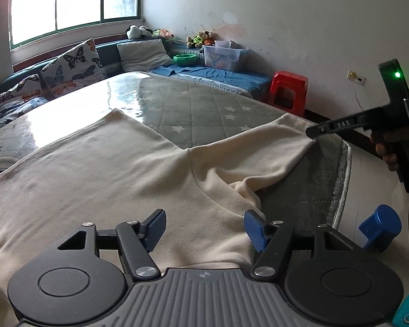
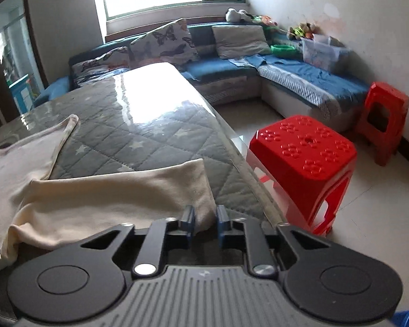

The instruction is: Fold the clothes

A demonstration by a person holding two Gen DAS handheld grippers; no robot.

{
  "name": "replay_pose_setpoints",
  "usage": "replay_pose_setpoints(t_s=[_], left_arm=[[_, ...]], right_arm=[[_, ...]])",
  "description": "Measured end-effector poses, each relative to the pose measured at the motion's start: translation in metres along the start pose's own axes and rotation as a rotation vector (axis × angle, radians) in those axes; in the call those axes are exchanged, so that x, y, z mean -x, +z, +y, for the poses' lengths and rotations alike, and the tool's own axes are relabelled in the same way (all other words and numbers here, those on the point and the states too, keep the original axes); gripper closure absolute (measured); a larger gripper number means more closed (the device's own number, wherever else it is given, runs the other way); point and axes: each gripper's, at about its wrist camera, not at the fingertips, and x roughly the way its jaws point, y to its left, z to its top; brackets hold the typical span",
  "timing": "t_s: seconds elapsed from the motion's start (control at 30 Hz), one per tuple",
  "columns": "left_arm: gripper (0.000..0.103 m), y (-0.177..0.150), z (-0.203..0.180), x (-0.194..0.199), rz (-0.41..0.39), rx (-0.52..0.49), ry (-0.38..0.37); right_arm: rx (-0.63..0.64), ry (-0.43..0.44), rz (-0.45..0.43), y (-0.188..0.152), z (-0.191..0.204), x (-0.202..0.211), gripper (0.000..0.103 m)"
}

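Pinched shut on a sleeve end at the table's near right edge, the right claw is seen gripping a cream shirt. Left claw is held open over the shirt's body, nothing gripped. The shirt is spread on a quilted table; a red stool stands right.
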Motion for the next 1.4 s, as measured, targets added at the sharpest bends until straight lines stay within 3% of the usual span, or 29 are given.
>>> replay_pose_setpoints(t_s=[0.23,0.47,0.6,0.73,0.9,1.07,1.17,1.3,1.4], left_arm=[[0.037,-0.004,-0.005,-0.004,0.022,-0.051,-0.02],[0.037,-0.001,-0.004,0.001,0.009,-0.064,-0.023],[0.037,0.007,-0.003,0.008,-0.027,-0.068,-0.025],[0.037,0.01,-0.002,0.004,-0.032,-0.06,-0.02],[0.037,0.008,-0.007,0.001,-0.016,-0.068,-0.032],[0.037,0.007,-0.012,-0.001,-0.01,-0.084,-0.044],[0.037,0.005,-0.013,-0.002,-0.006,-0.092,-0.046],[0.037,0.004,-0.014,-0.002,-0.005,-0.095,-0.045],[0.037,0.004,-0.011,-0.001,-0.004,-0.094,-0.04]], right_arm=[[0.071,-0.06,-0.101,0.032,0.002,0.0,0.099],[0.041,-0.053,-0.035,0.022,-0.004,-0.03,0.098],[-0.026,-0.021,-0.051,0.021,-0.011,-0.022,0.086],[-0.099,-0.008,-0.063,0.016,-0.016,-0.006,0.084],[-0.16,0.079,-0.045,0.001,-0.015,0.01,0.084],[-0.175,0.239,0.001,-0.004,0.002,0.016,0.084],[-0.086,0.358,0.019,-0.003,0.022,0.02,0.084],[0.17,0.462,0.038,-0.006,0.066,0.028,0.084],[0.385,0.486,0.032,-0.011,0.097,0.035,0.084]])
